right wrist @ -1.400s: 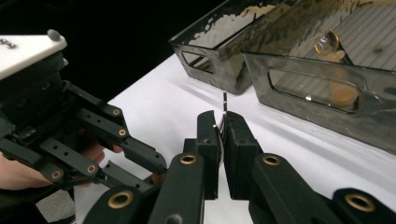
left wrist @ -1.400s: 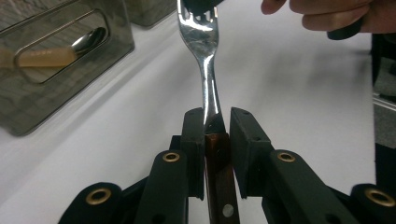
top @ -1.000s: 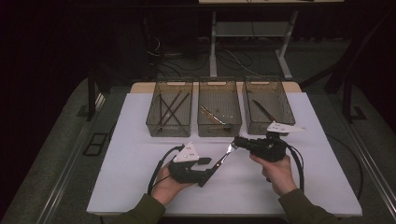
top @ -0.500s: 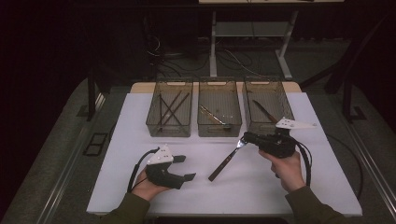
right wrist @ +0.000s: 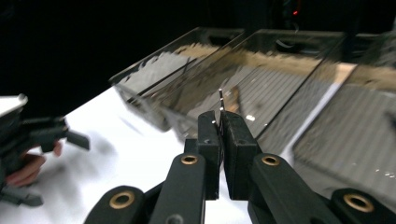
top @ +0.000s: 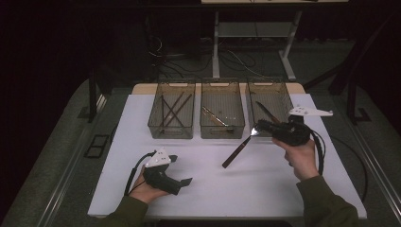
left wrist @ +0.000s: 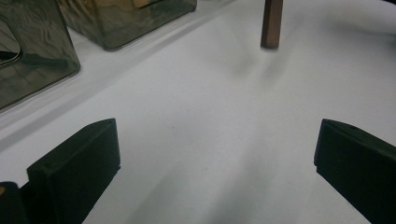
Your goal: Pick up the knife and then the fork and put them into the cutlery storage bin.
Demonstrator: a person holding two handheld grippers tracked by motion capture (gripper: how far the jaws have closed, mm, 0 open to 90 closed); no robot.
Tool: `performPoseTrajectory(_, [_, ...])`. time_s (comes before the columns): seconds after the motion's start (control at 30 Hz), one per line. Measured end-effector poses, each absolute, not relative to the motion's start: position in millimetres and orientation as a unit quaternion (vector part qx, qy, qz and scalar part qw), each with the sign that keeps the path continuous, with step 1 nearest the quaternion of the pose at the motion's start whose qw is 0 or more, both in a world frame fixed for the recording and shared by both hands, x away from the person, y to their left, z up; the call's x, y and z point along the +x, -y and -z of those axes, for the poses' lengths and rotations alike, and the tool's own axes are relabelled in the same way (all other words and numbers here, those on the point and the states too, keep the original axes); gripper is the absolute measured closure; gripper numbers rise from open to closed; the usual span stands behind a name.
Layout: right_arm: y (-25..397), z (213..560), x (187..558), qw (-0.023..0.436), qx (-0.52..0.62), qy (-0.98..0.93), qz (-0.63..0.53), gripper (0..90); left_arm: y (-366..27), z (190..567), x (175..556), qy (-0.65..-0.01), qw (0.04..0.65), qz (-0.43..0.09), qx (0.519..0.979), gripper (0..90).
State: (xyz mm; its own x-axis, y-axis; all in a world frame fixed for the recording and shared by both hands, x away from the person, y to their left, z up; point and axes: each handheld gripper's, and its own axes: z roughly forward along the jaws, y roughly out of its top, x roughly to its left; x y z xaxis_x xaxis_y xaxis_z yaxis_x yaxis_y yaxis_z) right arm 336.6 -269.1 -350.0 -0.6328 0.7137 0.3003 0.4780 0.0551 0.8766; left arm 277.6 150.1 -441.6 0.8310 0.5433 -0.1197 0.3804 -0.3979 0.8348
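Three bins (top: 222, 128) wall off the open tabletop (top: 208, 182).

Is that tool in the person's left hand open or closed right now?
Open. In the left gripper view the left tool has its two black jaws far apart, with bare white table between them and nothing gripped.

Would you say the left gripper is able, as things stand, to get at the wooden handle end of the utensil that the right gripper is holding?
Probably yes. The left gripper has its jaws wide apart with nothing between them, and bare white table lies between it and the utensil's handle end, which hangs free below the right gripper.
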Motion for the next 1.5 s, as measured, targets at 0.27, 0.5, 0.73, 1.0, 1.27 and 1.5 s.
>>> performPoseTrajectory(0.27, [300.6,315.3,357.3,0.155,0.435,-0.7,-0.545,86.5,-151.6,439.0,277.1,-0.284,0.479,-0.09,0.826,0.0])
performPoseTrajectory(0.5, [328.6,290.3,375.6,0.195,0.458,-0.685,-0.532,86.5,-149.1,439.4,276.9,-0.277,0.472,-0.091,0.832,0.0])
performPoseTrajectory(0.73, [352.3,277.3,401.5,0.236,0.489,-0.681,-0.492,86.5,-148.0,439.2,276.6,-0.277,0.475,-0.088,0.831,0.0])
performPoseTrajectory(1.0, [358.1,291.7,436.8,0.237,0.521,-0.689,-0.445,86.4,-147.2,439.6,276.4,-0.273,0.473,-0.086,0.833,0.0])
performPoseTrajectory(1.27, [346.4,322.5,457.4,0.199,0.538,-0.708,-0.412,86.4,-146.2,440.3,276.2,-0.272,0.474,-0.084,0.833,0.0])
performPoseTrajectory(1.5, [344.4,334.0,467.5,0.159,0.537,-0.723,-0.405,86.3,-144.7,442.3,277.9,-0.275,0.472,-0.078,0.834,0.0])
